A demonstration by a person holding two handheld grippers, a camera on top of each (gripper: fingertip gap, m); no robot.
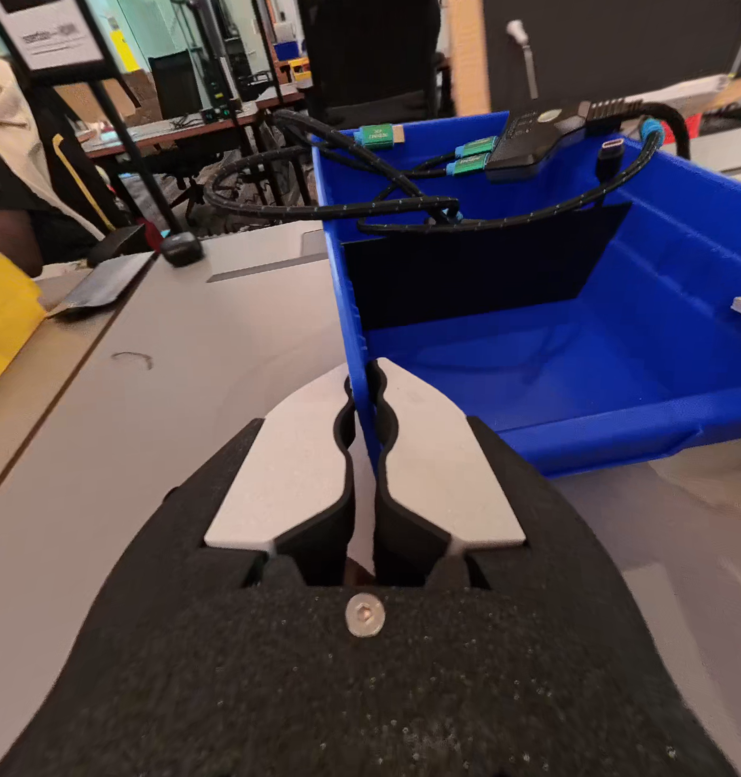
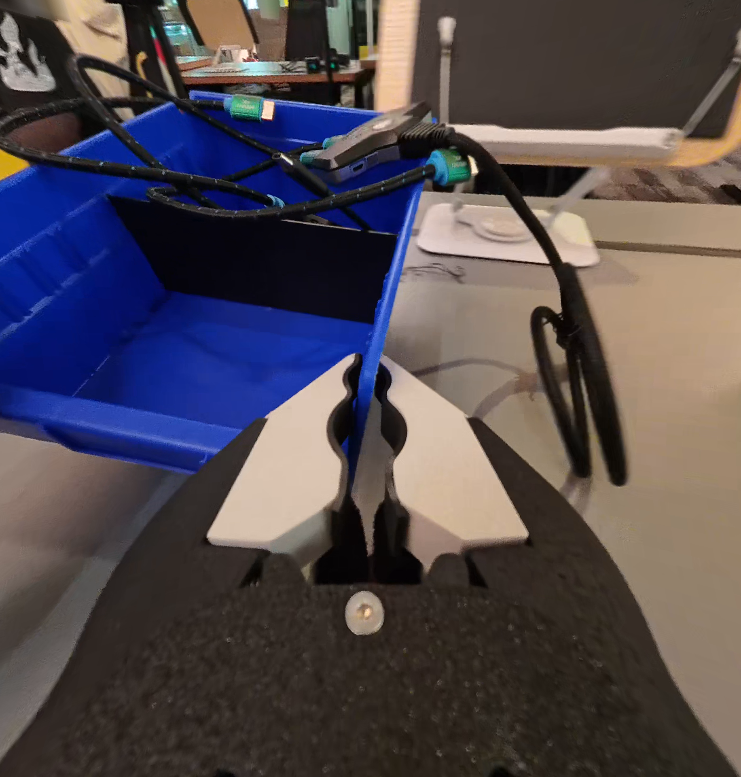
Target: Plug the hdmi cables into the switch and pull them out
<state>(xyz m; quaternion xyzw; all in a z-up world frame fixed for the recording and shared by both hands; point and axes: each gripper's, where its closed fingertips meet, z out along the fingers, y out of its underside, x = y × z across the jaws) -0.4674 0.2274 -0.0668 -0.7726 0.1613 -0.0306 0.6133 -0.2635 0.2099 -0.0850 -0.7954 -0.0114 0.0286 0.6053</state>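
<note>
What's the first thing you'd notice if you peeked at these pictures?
The big blue bin, tipped up off the grey table, grabs the eye first: the left gripper pinches one side wall and the right gripper the other. At its far end sits a black switch amid tangled braided cables with green plugs.

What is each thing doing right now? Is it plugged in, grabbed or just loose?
Left gripper: shut on blue bin's wall.
Right gripper: shut on its other wall.
Blue bin: tilted, front part empty.
Switch: two green plugs in.
Loose green plug: unplugged.
</note>
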